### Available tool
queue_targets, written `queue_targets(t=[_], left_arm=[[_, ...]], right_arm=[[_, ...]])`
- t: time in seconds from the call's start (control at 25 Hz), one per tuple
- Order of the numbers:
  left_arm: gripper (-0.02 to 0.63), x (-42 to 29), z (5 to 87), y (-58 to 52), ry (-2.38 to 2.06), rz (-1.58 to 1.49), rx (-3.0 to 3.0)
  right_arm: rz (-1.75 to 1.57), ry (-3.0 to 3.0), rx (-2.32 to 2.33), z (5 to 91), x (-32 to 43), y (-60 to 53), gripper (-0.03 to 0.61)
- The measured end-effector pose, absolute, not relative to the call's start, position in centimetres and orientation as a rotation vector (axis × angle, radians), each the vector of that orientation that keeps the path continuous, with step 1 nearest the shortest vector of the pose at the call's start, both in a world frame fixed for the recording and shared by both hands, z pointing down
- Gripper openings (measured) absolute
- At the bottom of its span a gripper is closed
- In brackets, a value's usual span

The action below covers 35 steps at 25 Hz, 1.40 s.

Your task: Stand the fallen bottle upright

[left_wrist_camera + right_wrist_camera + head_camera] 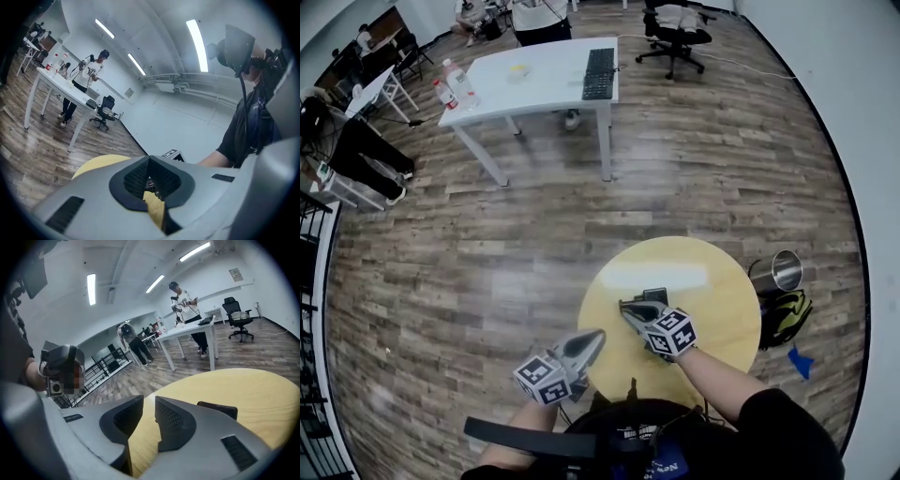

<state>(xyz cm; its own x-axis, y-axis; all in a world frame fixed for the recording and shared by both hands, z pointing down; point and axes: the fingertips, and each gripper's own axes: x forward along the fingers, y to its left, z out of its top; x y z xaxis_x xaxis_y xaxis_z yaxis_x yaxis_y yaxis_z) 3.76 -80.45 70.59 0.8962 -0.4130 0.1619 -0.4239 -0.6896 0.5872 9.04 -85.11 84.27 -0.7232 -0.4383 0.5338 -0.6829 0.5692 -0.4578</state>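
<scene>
Over the round yellow counter (712, 281), the right gripper (625, 305) holds its fingers a narrow gap apart, empty, beside a small dark object (655, 295). The left gripper (598, 336), at the near edge, has its fingers pressed together. Two bottles (456, 77) sit on the far white counter (544, 66), too small to tell whether either has fallen.

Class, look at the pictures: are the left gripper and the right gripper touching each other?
Apart. The head view shows bare yellow table between the left gripper and the right gripper.

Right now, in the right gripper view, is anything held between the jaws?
No: the right gripper has its jaws apart, with only the table showing between them.
</scene>
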Motion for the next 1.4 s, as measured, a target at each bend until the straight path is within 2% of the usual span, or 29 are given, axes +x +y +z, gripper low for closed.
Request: queue_targets(t=[0.32, 0.68, 0.72, 0.8, 0.84, 1.4], left_arm=[[0.009, 1.5, 74.2, -80.3, -0.584, 0.031, 2.352], [0.009, -1.4, 75.2, -80.2, -0.594, 0.001, 2.321], [0.009, -1.7, 75.2, -80.1, -0.594, -0.002, 2.321], [0.009, -2.2, 75.1, -80.0, -0.595, -0.008, 2.321], [0.009, -2.5, 75.1, -80.0, -0.598, -0.010, 2.318], [0.009, -1.4, 73.3, -79.5, -0.570, -0.013, 2.335]], right_arm=[[0.996, -2.119, 0.986, 91.5, 7.8, -84.2, 0.156], [1.018, -1.962, 1.113, 94.4, 6.0, -85.1, 0.169], [1.021, -1.956, 1.142, 94.5, 6.0, -85.3, 0.159], [1.025, -1.938, 1.202, 94.5, 6.4, -85.9, 0.072], [1.027, -1.932, 1.220, 94.4, 6.7, -86.1, 0.054], [1.190, -2.089, 1.237, 89.4, 8.6, -86.1, 0.052]])
